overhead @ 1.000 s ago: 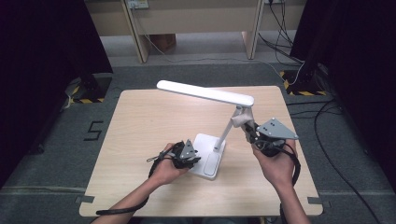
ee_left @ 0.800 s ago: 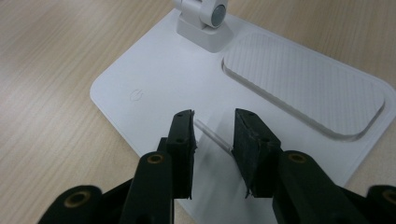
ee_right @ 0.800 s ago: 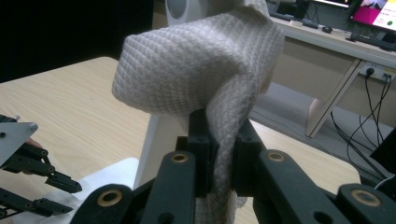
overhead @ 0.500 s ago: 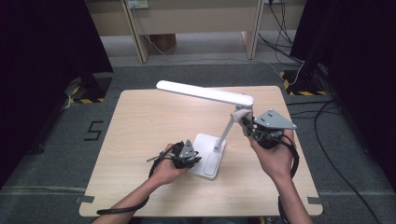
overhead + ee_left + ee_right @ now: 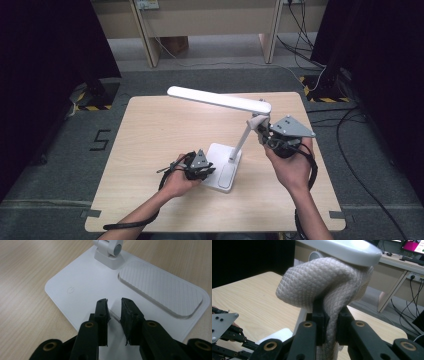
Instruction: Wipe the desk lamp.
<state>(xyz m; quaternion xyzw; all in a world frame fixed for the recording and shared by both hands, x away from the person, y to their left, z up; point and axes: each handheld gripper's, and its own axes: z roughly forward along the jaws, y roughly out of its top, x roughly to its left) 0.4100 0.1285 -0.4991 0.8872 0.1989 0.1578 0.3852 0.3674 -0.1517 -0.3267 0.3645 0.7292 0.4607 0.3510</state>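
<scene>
We see the left gripper (image 5: 206, 171) low over the near left corner of the lamp base (image 5: 223, 161), held in the left hand (image 5: 177, 181), forearm coming in from the bottom edge. Its jaws have just been closing and now stand a narrow gap apart; in the left gripper view (image 5: 114, 305) they hover over the edge of the white base (image 5: 82, 292), and we cannot tell whether the tips touch it. Nothing is between them.

The right gripper (image 5: 262, 131) is raised beside the top joint of the lamp, the right hand (image 5: 291, 167) under it. Its jaws are clamped on a folded cloth (image 5: 324, 287), which bulges above them and presses against the underside of the lamp head (image 5: 342, 248).

The lamp stands near the middle of the table (image 5: 150, 130), its long head (image 5: 218, 99) reaching out toward the left. Cables (image 5: 360, 135) trail on the floor to the right.

The left gripper view shows the base's power mark (image 5: 71, 289) and ribbed tray (image 5: 160, 288); from above, the cloth (image 5: 256, 121) is just a pale scrap.
</scene>
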